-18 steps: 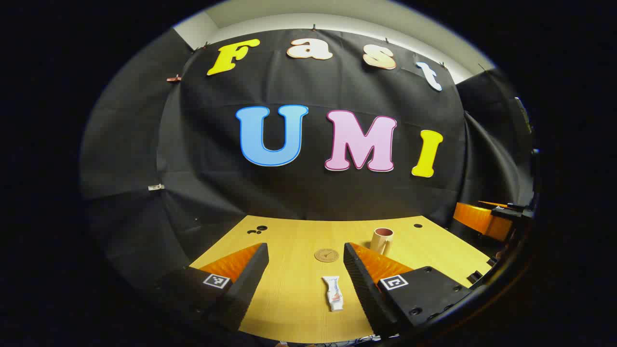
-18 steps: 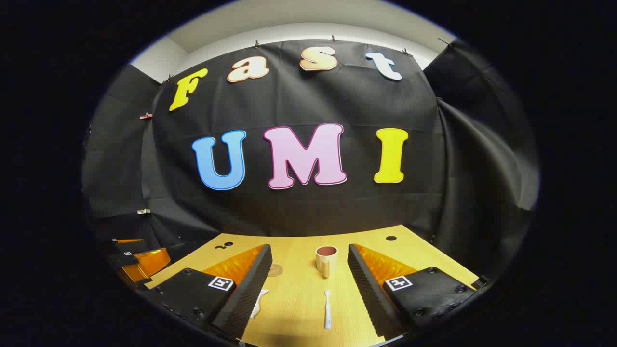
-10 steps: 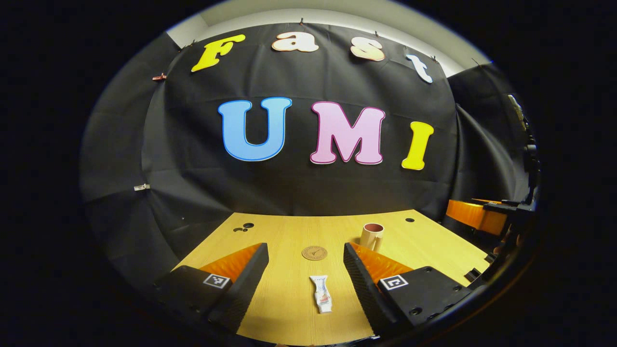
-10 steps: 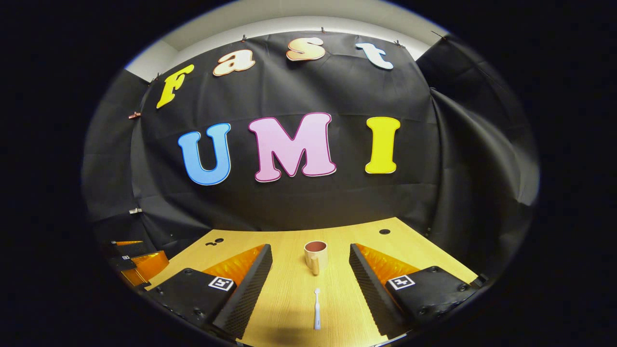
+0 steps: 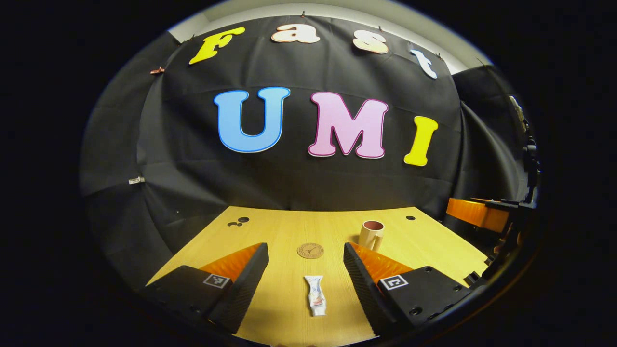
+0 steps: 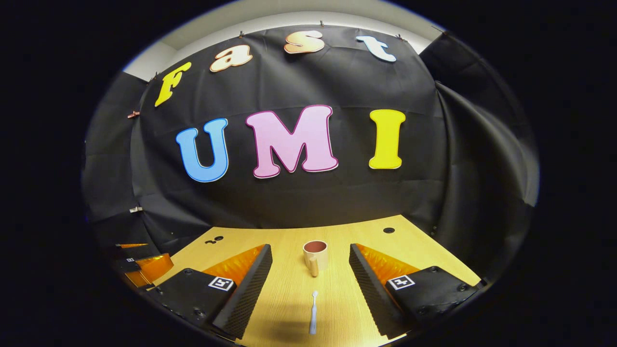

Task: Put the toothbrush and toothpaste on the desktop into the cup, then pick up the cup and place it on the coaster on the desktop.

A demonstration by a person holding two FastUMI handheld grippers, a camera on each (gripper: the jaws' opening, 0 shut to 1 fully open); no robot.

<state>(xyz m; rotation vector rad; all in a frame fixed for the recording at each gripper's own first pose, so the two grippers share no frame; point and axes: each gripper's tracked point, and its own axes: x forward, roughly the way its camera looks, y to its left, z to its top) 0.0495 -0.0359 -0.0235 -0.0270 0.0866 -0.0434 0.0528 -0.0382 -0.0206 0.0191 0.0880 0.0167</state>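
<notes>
Nothing is done yet: the toothpaste [image 5: 315,301] and toothbrush [image 6: 313,313] lie flat on the counter [image 5: 279,231], each framed by released jaws, while the cup [image 6: 315,255] stands empty (apart from the coaster [image 5: 310,250]).

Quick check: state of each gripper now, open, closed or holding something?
Left gripper: jaws open, holding nothing, toothpaste lying between them.
Right gripper: jaws open, holding nothing, toothbrush lying between them.
</notes>
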